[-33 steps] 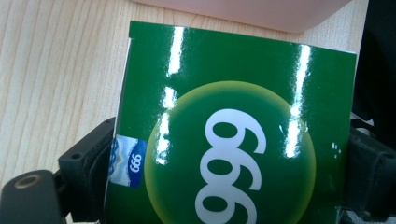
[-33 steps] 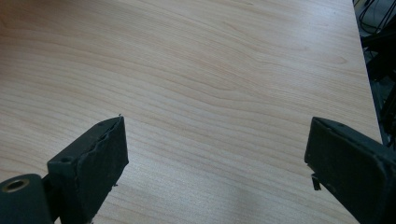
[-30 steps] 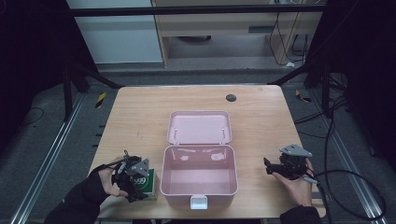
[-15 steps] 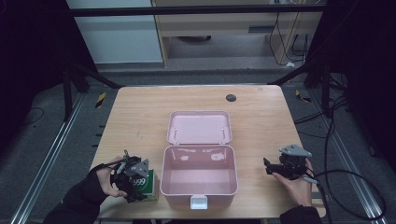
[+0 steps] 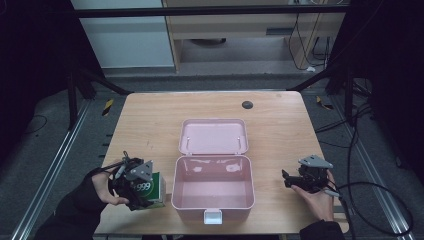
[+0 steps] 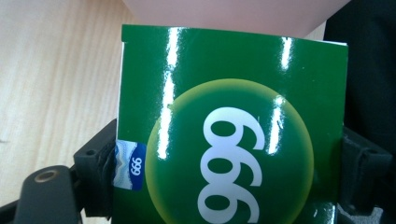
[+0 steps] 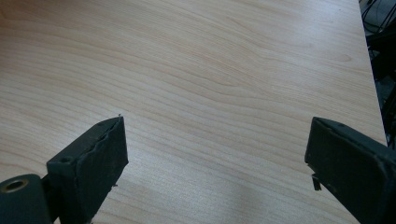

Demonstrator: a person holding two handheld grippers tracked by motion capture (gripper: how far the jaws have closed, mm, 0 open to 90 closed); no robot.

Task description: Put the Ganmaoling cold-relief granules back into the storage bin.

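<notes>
A green carton marked 999 [image 5: 148, 189] stands near the table's front left corner, just left of the pink box. My left gripper [image 5: 141, 192] is shut on it. In the left gripper view the green carton [image 6: 233, 126] sits squeezed between both black jaws, with the pink box wall behind it. The open pink box [image 5: 212, 197] lies at the front middle, its inside bare, its lid [image 5: 214, 136] folded back flat. My right gripper [image 5: 289, 180] rests low at the front right, open, with bare wood between its fingers [image 7: 93, 163].
The wooden table [image 5: 150, 125] has a small dark round hole [image 5: 247, 104] near its far edge. A white latch [image 5: 213, 216] sticks out from the box's front. Cables [image 5: 380, 200] trail off the right side. Dark floor and metal frame rails surround the table.
The left gripper with the green carton has shifted slightly; the carton's 999 face now shows more plainly. The right gripper has stayed in place.
</notes>
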